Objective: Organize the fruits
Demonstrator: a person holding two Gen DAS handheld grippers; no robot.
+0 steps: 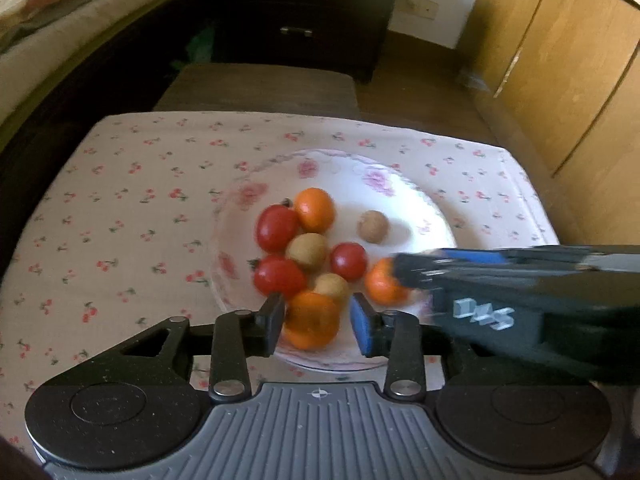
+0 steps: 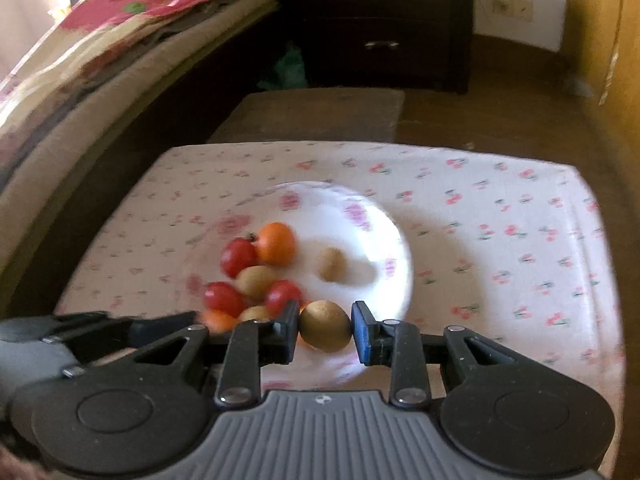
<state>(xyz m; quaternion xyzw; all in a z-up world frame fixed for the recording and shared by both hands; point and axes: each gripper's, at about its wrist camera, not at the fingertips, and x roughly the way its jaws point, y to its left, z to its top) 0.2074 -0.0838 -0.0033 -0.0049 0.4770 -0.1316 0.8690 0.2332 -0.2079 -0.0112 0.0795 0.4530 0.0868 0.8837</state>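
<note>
A white floral plate (image 1: 416, 208) (image 2: 360, 232) on the cherry-print cloth holds red tomatoes (image 1: 276, 227), oranges (image 1: 315, 209) and small brown fruits (image 1: 373, 227). My left gripper (image 1: 318, 322) has its jaws around an orange (image 1: 312, 320) at the plate's near edge; a gap shows on the right side. My right gripper (image 2: 325, 330) is shut on a brown fruit (image 2: 325, 330) above the plate's near rim. In the left wrist view the right gripper (image 1: 408, 272) comes in from the right over another orange (image 1: 382, 284).
The cloth-covered table (image 1: 120, 208) stands beside a bed (image 2: 80, 64) on the left. A dark drawer chest (image 1: 304, 12) is behind it and a wooden wardrobe (image 1: 560, 60) is on the right. A brown mat (image 2: 312, 114) lies beyond the table.
</note>
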